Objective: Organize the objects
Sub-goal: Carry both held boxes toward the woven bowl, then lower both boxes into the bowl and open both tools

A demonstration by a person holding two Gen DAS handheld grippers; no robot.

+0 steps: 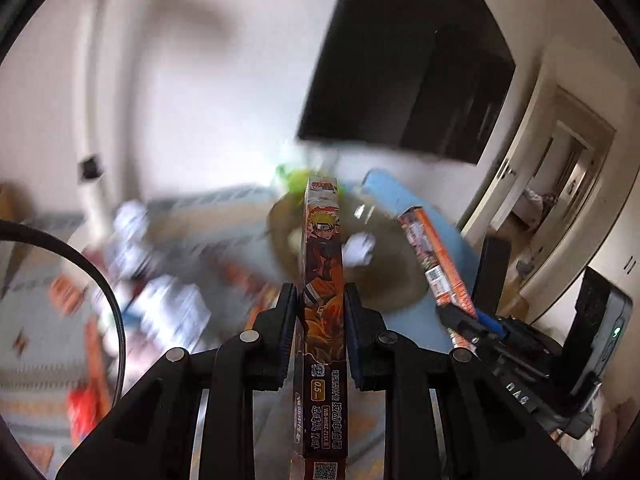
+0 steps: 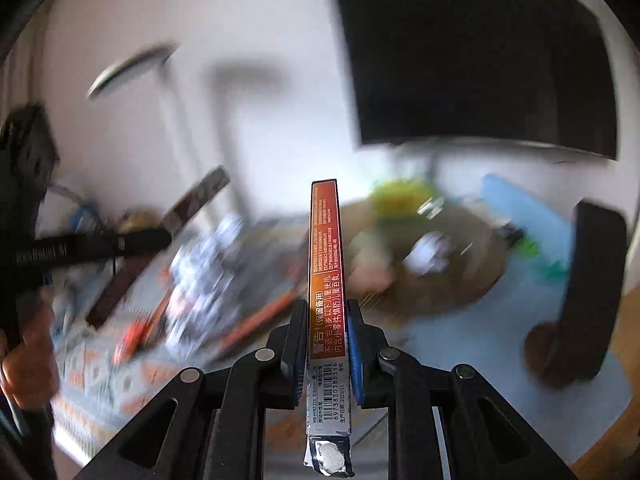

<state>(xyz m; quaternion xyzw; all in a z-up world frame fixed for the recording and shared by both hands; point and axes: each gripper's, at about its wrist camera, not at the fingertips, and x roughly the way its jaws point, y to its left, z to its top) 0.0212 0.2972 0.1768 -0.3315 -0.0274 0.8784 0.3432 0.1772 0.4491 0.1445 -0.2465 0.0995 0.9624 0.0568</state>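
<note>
Evidently each gripper was carrying one slim pen box; the left gripper (image 1: 322,308) had its jaws closed on the sides of the orange cartoon-printed box (image 1: 323,264), which stood on edge and pointed straight ahead from the pads; the right gripper (image 2: 327,332) was clamped the same way on the second box (image 2: 326,264), its printed warning panel facing up and its barcode end trailing back between the arms. Both boxes hung in the air above the blurred patterned mat (image 2: 100,376), clear of the scattered packets and of the round brownish tray (image 1: 384,280) beyond; from the left wrist view the right-hand box showed off to the side, apart from the other. The background was too smeared to pick out any destination with certainty. To finish the carry well, I judged, both grips should stay firm near the middle of each box, so the long ends did not swing; the boxes should be kept apart and level, then lowered flat and parallel beside their like before the jaws loosened.
</note>
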